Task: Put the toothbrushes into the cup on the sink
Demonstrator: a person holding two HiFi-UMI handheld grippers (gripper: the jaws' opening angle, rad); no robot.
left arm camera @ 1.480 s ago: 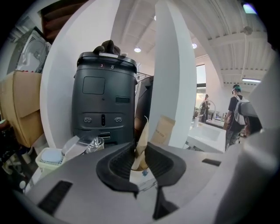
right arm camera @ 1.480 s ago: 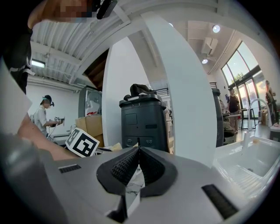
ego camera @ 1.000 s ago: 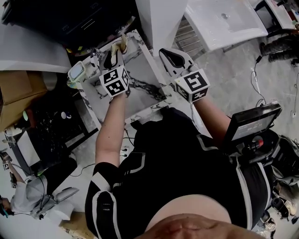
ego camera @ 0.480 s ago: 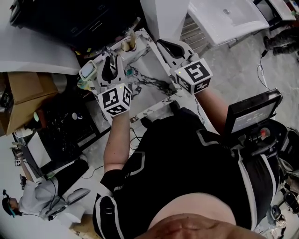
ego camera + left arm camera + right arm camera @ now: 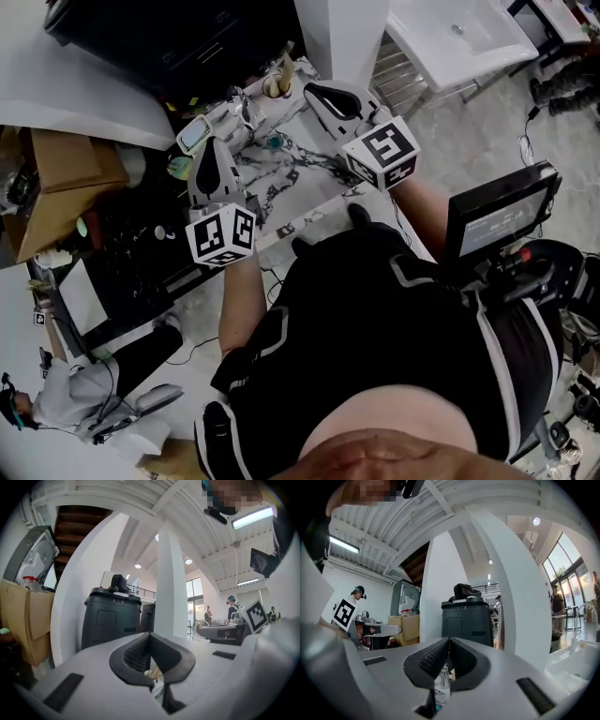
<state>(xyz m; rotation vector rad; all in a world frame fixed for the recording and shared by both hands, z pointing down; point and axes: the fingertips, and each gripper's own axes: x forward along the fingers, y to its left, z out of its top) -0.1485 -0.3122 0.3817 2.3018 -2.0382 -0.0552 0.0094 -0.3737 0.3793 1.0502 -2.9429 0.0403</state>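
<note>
left gripper (image 5: pixel 210 155): the jaws have just been closing and now meet with nothing between them; its own view shows the ribbed pads pressed together on air.
right gripper (image 5: pixel 314 92): the jaws are together and empty too. The small clear bottle (image 5: pixel 440 682) seen past them stands beyond the tips and is not held.
what changed: a second ago the left gripper was out over the marble top (image 5: pixel 314 187) with its jaws wide and its tips right at the cup. It is now drawn back to the near left edge. The right gripper has also shifted a little.
cup (image 5: pixel 275 87): it stands upright at the far edge of the marble top, beside the white pillar (image 5: pixel 342 37). It is near the right gripper and well apart from the left.
toothbrushes (image 5: pixel 285 62): pale stems stick up out of the cup, and I take these for them.
meaning: the drop looks made and both hands seem to be retreating, so the task is probably at or near its end.
loose end: a small teal thing (image 5: pixel 275 142) lies on the marble, too small to identify.
</note>
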